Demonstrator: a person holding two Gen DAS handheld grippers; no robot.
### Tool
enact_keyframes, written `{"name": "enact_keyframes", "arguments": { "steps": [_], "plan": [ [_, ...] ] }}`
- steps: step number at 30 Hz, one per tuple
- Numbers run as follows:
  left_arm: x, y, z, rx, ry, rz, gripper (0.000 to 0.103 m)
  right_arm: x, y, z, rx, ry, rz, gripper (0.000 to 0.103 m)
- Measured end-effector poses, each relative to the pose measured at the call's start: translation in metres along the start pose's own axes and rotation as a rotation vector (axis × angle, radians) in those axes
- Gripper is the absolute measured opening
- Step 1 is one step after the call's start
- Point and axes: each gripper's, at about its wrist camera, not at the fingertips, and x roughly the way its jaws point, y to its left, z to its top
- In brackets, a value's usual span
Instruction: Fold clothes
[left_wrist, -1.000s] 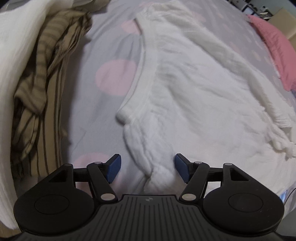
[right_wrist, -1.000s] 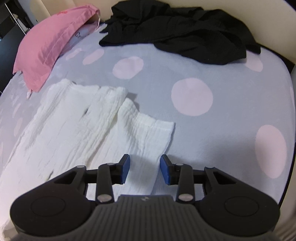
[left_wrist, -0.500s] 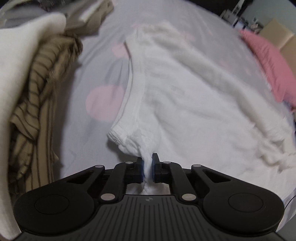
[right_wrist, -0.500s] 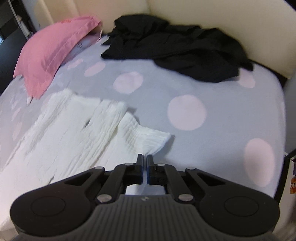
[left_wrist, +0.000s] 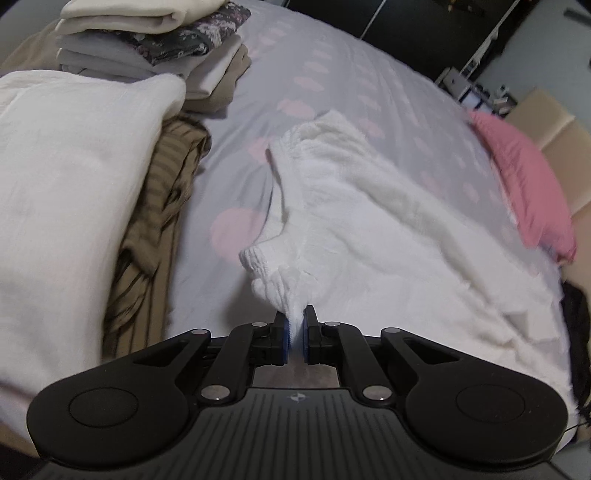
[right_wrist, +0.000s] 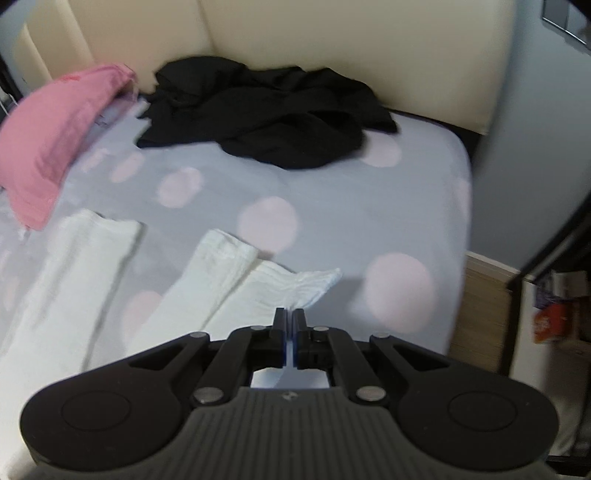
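Note:
A white crinkled pair of trousers (left_wrist: 369, 229) lies spread on the grey bed sheet with pink dots (left_wrist: 332, 74). My left gripper (left_wrist: 294, 325) is shut on its waistband end and lifts that bunched edge off the sheet. In the right wrist view the two white legs (right_wrist: 229, 280) stretch away, and my right gripper (right_wrist: 290, 325) is shut on the hem of the nearer leg, raised above the sheet (right_wrist: 332, 184).
Left of the trousers lie a white blanket (left_wrist: 66, 177), a brown striped garment (left_wrist: 162, 206) and a stack of folded clothes (left_wrist: 147, 48). A pink pillow (left_wrist: 524, 184) (right_wrist: 55, 147) and a black garment pile (right_wrist: 273, 114) lie by the cream headboard (right_wrist: 332, 48). The bed's edge (right_wrist: 461, 229) is at the right.
Both grippers went from open to shut on the white trousers, then rose and pulled back, lifting the waistband end and the leg hem off the sheet.

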Motion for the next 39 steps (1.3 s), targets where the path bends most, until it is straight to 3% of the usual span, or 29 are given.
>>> {"name": "enact_keyframes", "arguments": {
  "steps": [4,8,13,17,21,24,26,28,31,33,39],
  "plan": [
    [0.009,0.004,-0.015,0.028,0.058,0.052,0.005,0.016,-0.006,-0.011,-0.062,0.07,-0.073,0.003],
    [0.025,0.008,-0.019,0.057,0.107,0.116,0.005,0.03,0.0,-0.019,-0.143,0.121,-0.088,0.003],
    [0.036,0.006,-0.022,0.077,0.14,0.134,0.009,0.041,0.002,-0.024,-0.195,0.175,-0.109,0.009],
    [0.037,-0.003,-0.023,0.136,0.137,0.179,0.024,0.034,0.003,-0.022,-0.278,0.11,-0.201,0.025],
    [0.028,-0.008,-0.021,0.165,0.076,0.2,0.043,0.025,-0.001,-0.017,-0.389,0.015,-0.338,0.025],
    [0.018,-0.012,-0.016,0.165,-0.003,0.189,0.048,0.017,-0.004,-0.014,-0.455,-0.068,-0.408,0.026],
    [0.015,-0.013,-0.012,0.152,-0.03,0.181,0.049,0.007,-0.004,-0.012,-0.481,-0.151,-0.361,0.026],
    [0.015,-0.013,-0.009,0.133,-0.037,0.17,0.049,-0.005,-0.004,-0.011,-0.486,-0.215,-0.193,0.026],
    [0.019,-0.014,-0.008,0.118,-0.025,0.159,0.049,-0.013,0.001,-0.011,-0.491,-0.207,0.056,0.025],
    [0.02,-0.017,-0.008,0.12,-0.023,0.154,0.049,-0.009,0.009,-0.013,-0.531,-0.179,0.116,0.024],
    [0.023,-0.019,-0.008,0.132,-0.025,0.16,0.05,0.013,0.031,-0.03,-0.624,-0.087,0.191,0.017]
  ]
}}
